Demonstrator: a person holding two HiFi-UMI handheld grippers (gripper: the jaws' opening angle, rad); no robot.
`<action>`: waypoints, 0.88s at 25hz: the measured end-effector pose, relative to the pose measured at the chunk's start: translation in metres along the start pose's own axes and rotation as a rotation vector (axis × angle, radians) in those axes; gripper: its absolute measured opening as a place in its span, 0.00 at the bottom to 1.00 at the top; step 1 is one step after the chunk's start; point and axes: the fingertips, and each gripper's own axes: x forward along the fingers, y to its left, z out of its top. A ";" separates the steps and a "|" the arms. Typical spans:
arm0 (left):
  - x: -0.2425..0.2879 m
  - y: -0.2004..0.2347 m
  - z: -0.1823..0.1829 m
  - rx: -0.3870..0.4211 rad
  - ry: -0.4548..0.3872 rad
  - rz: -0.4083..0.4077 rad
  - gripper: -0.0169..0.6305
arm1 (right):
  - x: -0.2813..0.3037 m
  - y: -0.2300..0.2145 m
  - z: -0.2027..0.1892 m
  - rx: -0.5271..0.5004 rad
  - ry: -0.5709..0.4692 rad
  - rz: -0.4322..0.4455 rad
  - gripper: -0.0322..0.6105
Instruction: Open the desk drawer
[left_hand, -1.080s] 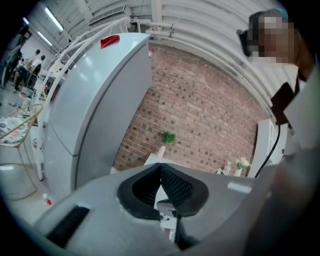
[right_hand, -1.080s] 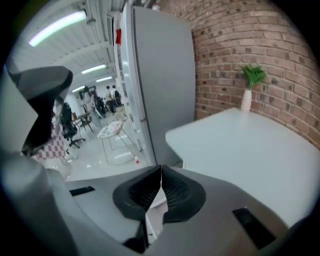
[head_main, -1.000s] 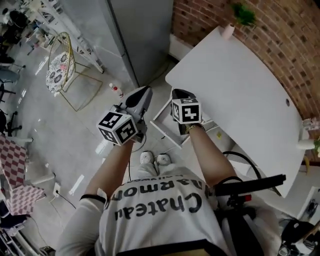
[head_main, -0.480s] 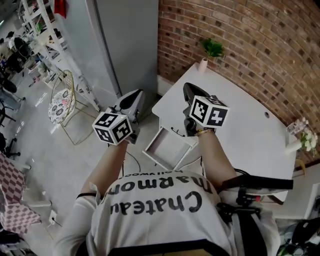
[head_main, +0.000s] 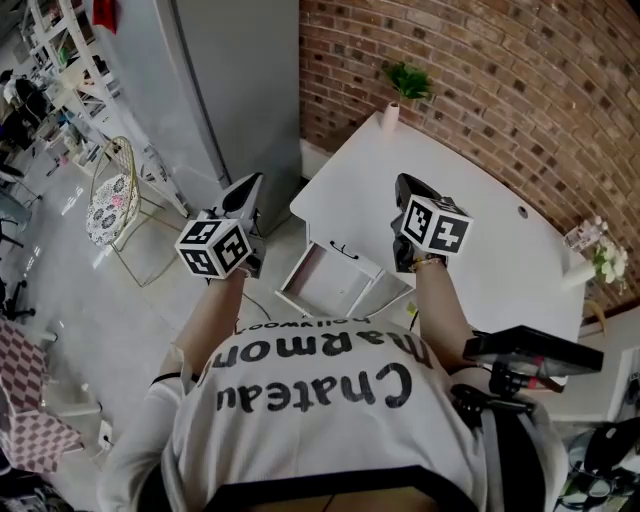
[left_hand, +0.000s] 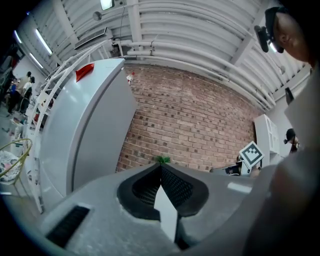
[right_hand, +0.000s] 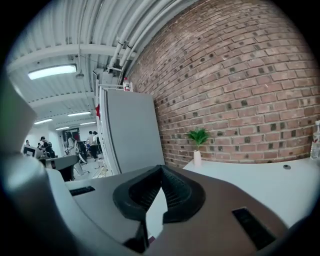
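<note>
The white desk (head_main: 480, 230) stands against a brick wall, and its drawer (head_main: 322, 282) is pulled out from under the front edge, showing an empty white inside. A dark handle (head_main: 343, 250) shows on the desk front just behind the drawer. My left gripper (head_main: 249, 184) is held up left of the drawer, over the floor, jaws shut on nothing. Over the desk's front edge, right of the drawer, my right gripper (head_main: 407, 183) is also shut and empty. In the left gripper view the left gripper (left_hand: 161, 166) points at the brick wall. The right gripper (right_hand: 161, 168) points along the desk.
A small plant in a white vase (head_main: 396, 88) stands on the desk's far corner (right_hand: 198, 141). A tall grey cabinet (head_main: 230, 80) rises left of the desk. A wire chair (head_main: 115, 195) is on the floor at left. A black device (head_main: 530, 350) sticks out at right.
Both grippers have lifted and spread apart; the right one moved from over the drawer to over the desk edge. The head view tilted up toward the wall. The drawer stays open.
</note>
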 end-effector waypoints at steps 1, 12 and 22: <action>0.001 -0.001 -0.003 -0.001 0.005 0.000 0.05 | -0.001 -0.005 -0.004 -0.002 0.007 -0.012 0.07; 0.001 -0.009 -0.009 0.020 -0.002 -0.007 0.05 | -0.017 -0.036 -0.026 0.002 0.045 -0.095 0.07; -0.001 -0.015 -0.013 0.026 0.002 -0.014 0.05 | -0.027 -0.051 -0.039 0.024 0.067 -0.142 0.07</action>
